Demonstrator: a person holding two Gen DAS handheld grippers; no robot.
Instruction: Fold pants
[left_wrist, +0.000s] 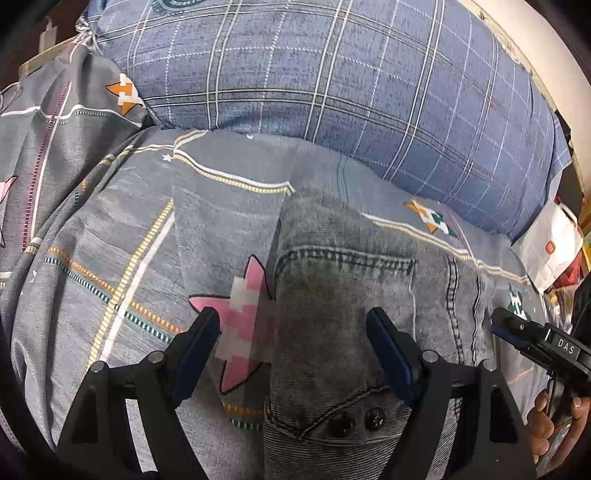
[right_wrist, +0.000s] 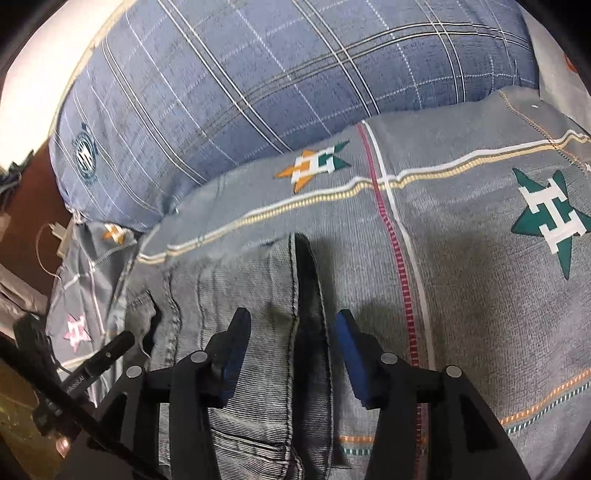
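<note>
The pants (left_wrist: 369, 295) are grey washed denim with dark stitching, a back pocket facing up and two dark rivets near the waistband, so they're lying folded into a thick stack on the bed's grey star-print sheet (left_wrist: 129, 240), just in front of a blue plaid pillow (left_wrist: 332, 74). The long axis runs straight away from both cameras toward that pillow, with the pocket end nearest the left camera. From the right wrist you see a stitched seam edge (right_wrist: 293, 295) and a dark fold running the same way. Left tongs (left_wrist: 293, 332) are spread wide, straddling the pants' left edge, gripping nothing. Right tongs (right_wrist: 291, 339) are also open, hovering over the seam edge, nothing held. The right tongs sit beside the pants' right edge, the person's fingers (left_wrist: 543, 424) wrapped on the handle.
</note>
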